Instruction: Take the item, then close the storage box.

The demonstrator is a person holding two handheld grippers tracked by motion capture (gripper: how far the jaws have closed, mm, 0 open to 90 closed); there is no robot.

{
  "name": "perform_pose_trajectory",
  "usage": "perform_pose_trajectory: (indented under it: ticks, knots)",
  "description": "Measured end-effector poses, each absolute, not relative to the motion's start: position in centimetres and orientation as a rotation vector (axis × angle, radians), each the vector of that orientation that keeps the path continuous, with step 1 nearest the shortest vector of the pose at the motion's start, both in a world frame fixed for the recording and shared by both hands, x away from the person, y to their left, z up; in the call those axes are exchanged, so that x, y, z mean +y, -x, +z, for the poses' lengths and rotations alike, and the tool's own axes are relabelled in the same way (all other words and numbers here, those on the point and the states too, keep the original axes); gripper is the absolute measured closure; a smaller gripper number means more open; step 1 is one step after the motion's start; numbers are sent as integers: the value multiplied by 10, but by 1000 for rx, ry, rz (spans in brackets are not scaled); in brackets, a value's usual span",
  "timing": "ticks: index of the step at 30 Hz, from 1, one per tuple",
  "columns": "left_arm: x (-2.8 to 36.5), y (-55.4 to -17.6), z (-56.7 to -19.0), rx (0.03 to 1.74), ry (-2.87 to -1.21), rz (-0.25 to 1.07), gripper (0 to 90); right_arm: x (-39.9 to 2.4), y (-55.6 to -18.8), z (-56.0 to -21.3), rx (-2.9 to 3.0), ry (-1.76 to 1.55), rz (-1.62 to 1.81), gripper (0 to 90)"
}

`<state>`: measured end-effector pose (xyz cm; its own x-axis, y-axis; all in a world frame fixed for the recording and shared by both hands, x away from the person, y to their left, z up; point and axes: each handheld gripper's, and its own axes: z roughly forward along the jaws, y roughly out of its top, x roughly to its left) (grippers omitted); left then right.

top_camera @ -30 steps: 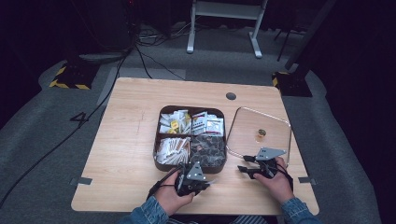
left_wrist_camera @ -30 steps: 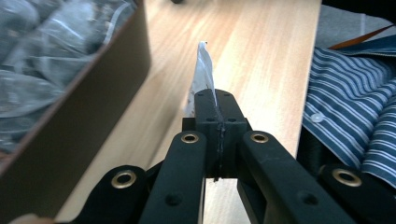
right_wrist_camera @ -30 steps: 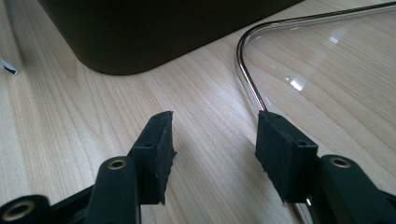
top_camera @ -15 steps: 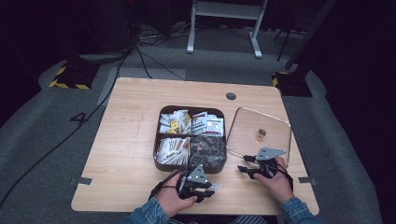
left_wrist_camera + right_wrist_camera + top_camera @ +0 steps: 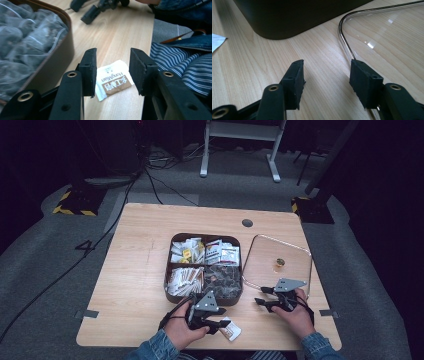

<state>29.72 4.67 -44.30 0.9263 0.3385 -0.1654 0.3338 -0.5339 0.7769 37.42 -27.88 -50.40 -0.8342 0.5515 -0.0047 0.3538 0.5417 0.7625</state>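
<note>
Since the earlier frames your left tool [image 5: 216, 324] has pulled back from the box [image 5: 172, 270] toward the near desk edge, and its jaws have just been opening. A sachet [image 5: 113, 79] now lies flat on the desk [image 5: 140, 245] under the gap between them, pads clear of it. So left tool: partly open, holding nothing.

Right tool [image 5: 266, 296] hasn't moved. Its jaws are part open and empty, hovering low over bare desk with the chrome rim of the glass lid [image 5: 387, 32] just beside the right-hand pad.

The sachet sits near the desk's front edge, close to the box's near right corner but not touching it. The box is a dark four-compartment tray: pale sachets in three sections, grey crinkly packets in the near right one.

Handling, my read: the sachet is very light, thin paper, soft and floppy, and lying flat leaves little for the pads to grab. Pinch a short edge or the corner that lifts off the wood, coming in low. Don't squeeze hard, it'll crease. It could also slide on the smooth wood if you nudge it.

The lid lies flat to the right of the box, knob [image 5: 279, 264] up.
</note>
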Motion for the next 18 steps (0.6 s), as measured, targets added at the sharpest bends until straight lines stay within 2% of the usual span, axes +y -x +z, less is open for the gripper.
perform_pose_trajectory:
  ticks: [18]
  knots:
    - [78, -299, -411, 548, -2082, 178, 548, -279, -376, -504, 2543, -770, 1180, 436]
